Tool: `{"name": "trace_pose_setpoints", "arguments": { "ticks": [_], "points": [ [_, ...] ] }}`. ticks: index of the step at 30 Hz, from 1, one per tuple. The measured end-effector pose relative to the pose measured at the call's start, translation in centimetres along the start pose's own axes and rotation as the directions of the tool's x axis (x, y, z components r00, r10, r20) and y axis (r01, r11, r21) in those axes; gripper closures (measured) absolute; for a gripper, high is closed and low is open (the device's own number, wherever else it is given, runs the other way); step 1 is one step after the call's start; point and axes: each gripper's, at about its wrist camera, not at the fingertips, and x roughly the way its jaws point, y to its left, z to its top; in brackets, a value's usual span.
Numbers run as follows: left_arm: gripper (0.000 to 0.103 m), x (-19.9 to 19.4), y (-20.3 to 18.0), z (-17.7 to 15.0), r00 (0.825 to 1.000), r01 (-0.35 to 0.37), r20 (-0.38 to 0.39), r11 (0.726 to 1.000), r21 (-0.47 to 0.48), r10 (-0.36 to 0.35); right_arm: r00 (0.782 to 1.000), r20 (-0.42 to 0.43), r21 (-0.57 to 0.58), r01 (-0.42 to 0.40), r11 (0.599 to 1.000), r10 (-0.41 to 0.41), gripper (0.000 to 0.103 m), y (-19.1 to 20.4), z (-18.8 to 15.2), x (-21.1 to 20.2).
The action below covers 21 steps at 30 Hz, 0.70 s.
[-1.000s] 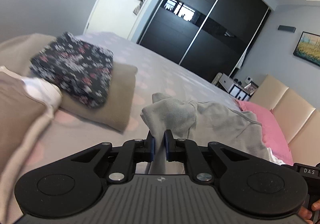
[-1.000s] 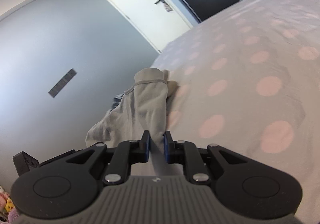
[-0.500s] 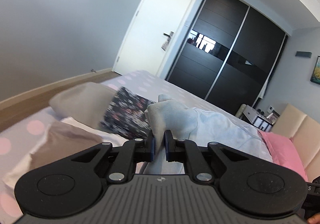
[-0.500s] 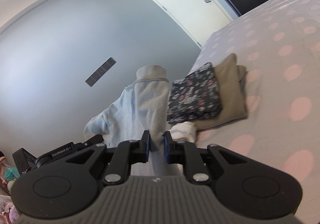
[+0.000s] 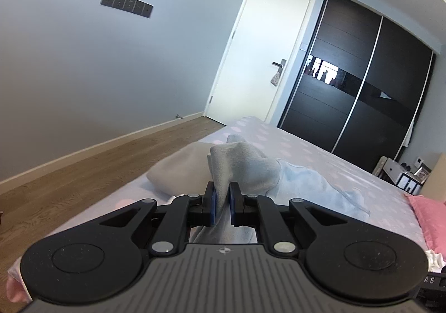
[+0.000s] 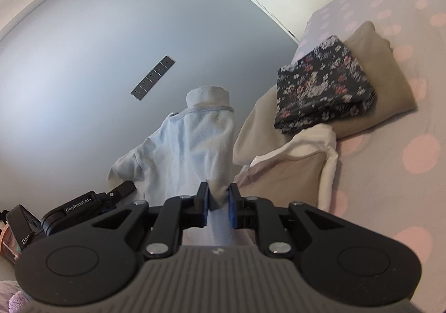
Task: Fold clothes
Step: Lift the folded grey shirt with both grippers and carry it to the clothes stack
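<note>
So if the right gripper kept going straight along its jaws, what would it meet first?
The right gripper is shut on the pale blue garment, which fills the line ahead. Beyond the cloth there looks to be only the grey wall, though depth is unclear. The folded pile sits off to its right.

my left gripper (image 5: pixel 222 201) and right gripper (image 6: pixel 218 202) are both matte black with blue pads, silver screws, a ribbed grey body and a tiny logo.

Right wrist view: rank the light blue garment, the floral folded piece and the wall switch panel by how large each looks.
1. light blue garment, though it hangs nearest the camera, clamped in the right hand-held gripper, so its lead is partly nearness.
2. floral folded piece.
3. wall switch panel, smallest and farthest.
</note>
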Motion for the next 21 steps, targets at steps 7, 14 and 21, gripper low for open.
{"name": "trace_pose_setpoints", "arguments": {
  "ticks": [7,14,21],
  "points": [
    [0.096,3.6,0.0,1.0,1.0,-0.007,-0.026,0.997,0.072,0.009,0.999,-0.003,0.079,0.045,0.996,-0.045,0.087,-1.2,-0.2,3.9],
    [0.096,8.1,0.1,-0.5,0.997,-0.006,-0.069,0.993,0.118,0.015,0.995,-0.011,0.033,0.103,0.994,-0.103,0.087,-3.5,0.5,6.8],
    [0.098,12.0,1.2,-1.5,0.997,-0.002,-0.077,0.997,0.078,0.008,0.991,-0.012,-0.007,0.136,0.991,-0.136,0.087,-5.5,1.2,9.2]
  ]
}}
